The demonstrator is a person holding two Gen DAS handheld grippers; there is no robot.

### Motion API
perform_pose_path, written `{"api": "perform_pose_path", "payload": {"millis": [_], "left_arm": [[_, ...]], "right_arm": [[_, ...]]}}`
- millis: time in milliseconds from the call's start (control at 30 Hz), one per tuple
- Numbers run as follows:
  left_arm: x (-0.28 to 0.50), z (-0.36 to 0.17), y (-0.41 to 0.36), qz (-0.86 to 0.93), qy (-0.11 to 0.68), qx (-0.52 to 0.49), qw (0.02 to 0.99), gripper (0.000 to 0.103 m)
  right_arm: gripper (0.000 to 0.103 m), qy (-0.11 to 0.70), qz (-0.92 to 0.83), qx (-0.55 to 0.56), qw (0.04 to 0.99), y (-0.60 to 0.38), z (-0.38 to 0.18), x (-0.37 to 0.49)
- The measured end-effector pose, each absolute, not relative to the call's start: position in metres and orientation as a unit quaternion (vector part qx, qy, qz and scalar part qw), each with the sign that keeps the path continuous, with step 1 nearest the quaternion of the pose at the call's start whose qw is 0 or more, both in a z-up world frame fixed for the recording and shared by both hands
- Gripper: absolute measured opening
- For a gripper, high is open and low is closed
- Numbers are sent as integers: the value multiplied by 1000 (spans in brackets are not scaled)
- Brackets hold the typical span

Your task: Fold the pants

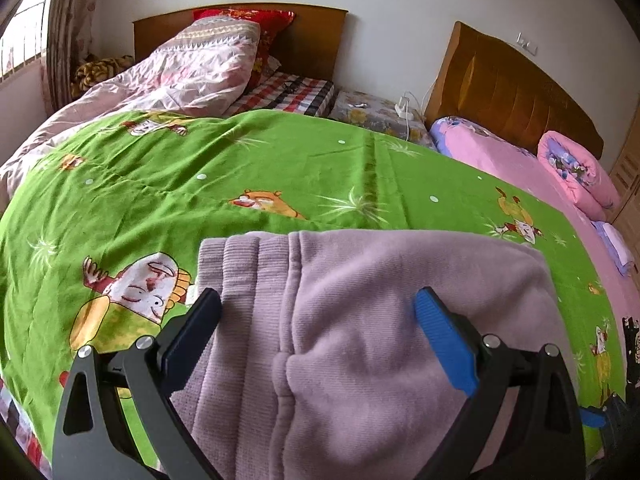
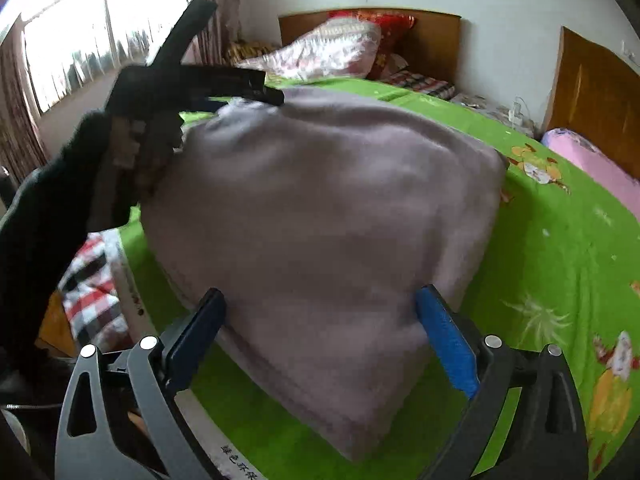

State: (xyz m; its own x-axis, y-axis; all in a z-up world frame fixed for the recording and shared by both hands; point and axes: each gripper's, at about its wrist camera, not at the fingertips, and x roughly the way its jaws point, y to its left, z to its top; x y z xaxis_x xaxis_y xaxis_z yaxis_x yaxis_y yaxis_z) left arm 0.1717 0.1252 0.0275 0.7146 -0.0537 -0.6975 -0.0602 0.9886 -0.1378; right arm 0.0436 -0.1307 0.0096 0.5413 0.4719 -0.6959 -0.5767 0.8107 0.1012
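Mauve fleece pants (image 2: 320,208) lie folded on the green bedspread (image 1: 280,160), both the left gripper (image 1: 318,308) and right gripper (image 2: 320,308) spread wide and empty, so folding looks finished and only a final pat or withdrawal seems left.

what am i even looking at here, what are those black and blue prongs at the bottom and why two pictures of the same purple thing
No robot here: a person holds a two-finger gripper in each hand, and each gripper carries a wide-angle camera looking forward along its fingers. The prongs at the bottom of each picture are those fingers.

One picture is from the left gripper, the other from the right gripper. Both look at the same folded mauve pants lying on a bed's green cartoon quilt.

In the right-hand view, the left gripper appears at upper left, at the far edge of the pants; whether it touches them is unclear.

Both grippers' fingers stand wide apart. Neither seems to be pinching the pants; they just sit between the fingers.
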Motion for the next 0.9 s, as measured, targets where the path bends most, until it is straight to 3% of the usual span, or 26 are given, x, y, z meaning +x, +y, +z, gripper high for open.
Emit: {"api": "perform_pose_path", "payload": {"millis": [133, 267, 600, 767, 900], "left_arm": [[171, 29, 125, 6, 375, -73, 924, 98], [167, 31, 122, 15, 366, -65, 928, 98], [152, 40, 112, 27, 340, -39, 939, 98], [93, 65, 91, 20, 280, -14, 960, 101], [50, 61, 77, -20, 292, 16, 956, 101]], "right_arm": [[94, 341, 287, -72, 892, -129, 27, 35], [94, 377, 287, -95, 875, -118, 5, 38], [95, 358, 281, -55, 889, -134, 2, 29], [95, 339, 271, -38, 900, -141, 14, 21], [95, 333, 299, -23, 894, -137, 19, 17]]}}
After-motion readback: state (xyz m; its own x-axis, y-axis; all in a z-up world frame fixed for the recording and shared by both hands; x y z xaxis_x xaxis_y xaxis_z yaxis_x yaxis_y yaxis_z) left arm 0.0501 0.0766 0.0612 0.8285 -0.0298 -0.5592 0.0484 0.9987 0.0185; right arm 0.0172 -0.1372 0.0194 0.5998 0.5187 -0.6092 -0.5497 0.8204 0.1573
